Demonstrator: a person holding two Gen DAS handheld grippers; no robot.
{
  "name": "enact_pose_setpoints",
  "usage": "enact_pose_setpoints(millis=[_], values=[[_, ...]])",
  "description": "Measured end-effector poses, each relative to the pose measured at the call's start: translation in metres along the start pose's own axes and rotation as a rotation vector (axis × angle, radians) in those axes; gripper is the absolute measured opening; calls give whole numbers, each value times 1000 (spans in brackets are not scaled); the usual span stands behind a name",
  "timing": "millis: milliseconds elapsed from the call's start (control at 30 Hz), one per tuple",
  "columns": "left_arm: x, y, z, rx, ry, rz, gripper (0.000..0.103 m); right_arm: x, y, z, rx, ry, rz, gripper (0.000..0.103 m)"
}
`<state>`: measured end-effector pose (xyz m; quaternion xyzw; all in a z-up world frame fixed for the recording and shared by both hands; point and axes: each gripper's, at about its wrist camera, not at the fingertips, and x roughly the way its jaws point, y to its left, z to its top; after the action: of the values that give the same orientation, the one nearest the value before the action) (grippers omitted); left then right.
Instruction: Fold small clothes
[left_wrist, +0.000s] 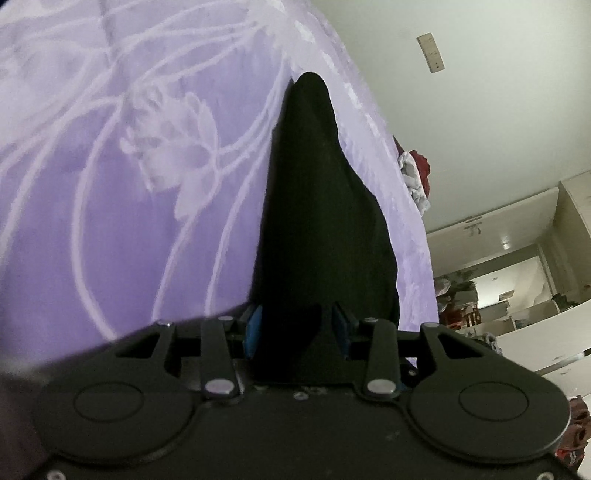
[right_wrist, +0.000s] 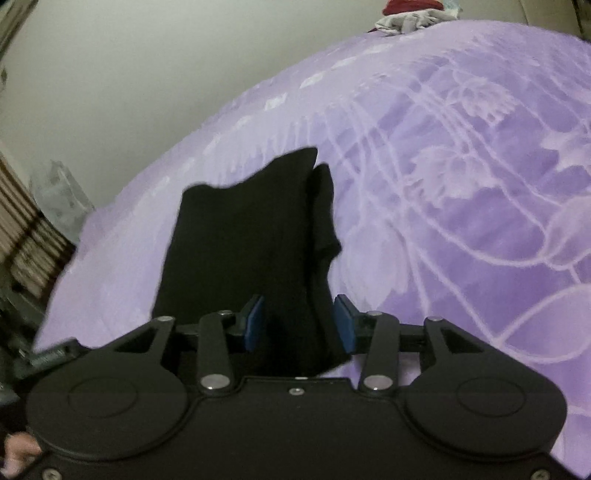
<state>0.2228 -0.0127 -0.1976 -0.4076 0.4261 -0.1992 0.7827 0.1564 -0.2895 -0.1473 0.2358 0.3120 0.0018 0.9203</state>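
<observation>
A small black garment stretches out from my left gripper over a purple flowered bedspread. The left gripper's blue pads sit on either side of the cloth, which fills the gap between them. In the right wrist view the same black garment hangs folded between the blue pads of my right gripper. Both grippers hold the cloth above the bed. The fingertips are hidden by the fabric.
The purple bedspread fills most of both views. A pile of red and white clothes lies at the bed's far edge. A white wall and a doorway to another room lie beyond.
</observation>
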Motion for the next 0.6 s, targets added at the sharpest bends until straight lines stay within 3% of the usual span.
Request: enact_pose_setpoints(millis=[33, 67, 100, 267, 367, 433, 567, 600], values=[[0, -1, -1, 3, -2, 8, 36, 5, 3, 0, -17, 13, -10, 34], [-2, -3, -2, 14, -14, 26, 23, 7, 6, -1, -35, 13, -21, 17], [-2, -7, -3, 29, -19, 52, 4, 8, 7, -3, -47, 11, -39, 3], [-15, -23, -7, 134, -49, 45, 5, -14, 12, 8, -57, -60, -74, 0], [-6, -15, -12, 152, 7, 144, 6, -2, -8, 7, 11, 19, -83, 0], [-6, -6, -18, 156, 14, 148, 7, 9, -20, -3, 29, 54, -101, 0], [-16, -5, -21, 179, 18, 151, 8, 2, -23, -2, 35, 41, -83, 1], [-21, -7, -19, 171, 15, 148, 8, -1, -21, 0, 23, 32, -90, 5]])
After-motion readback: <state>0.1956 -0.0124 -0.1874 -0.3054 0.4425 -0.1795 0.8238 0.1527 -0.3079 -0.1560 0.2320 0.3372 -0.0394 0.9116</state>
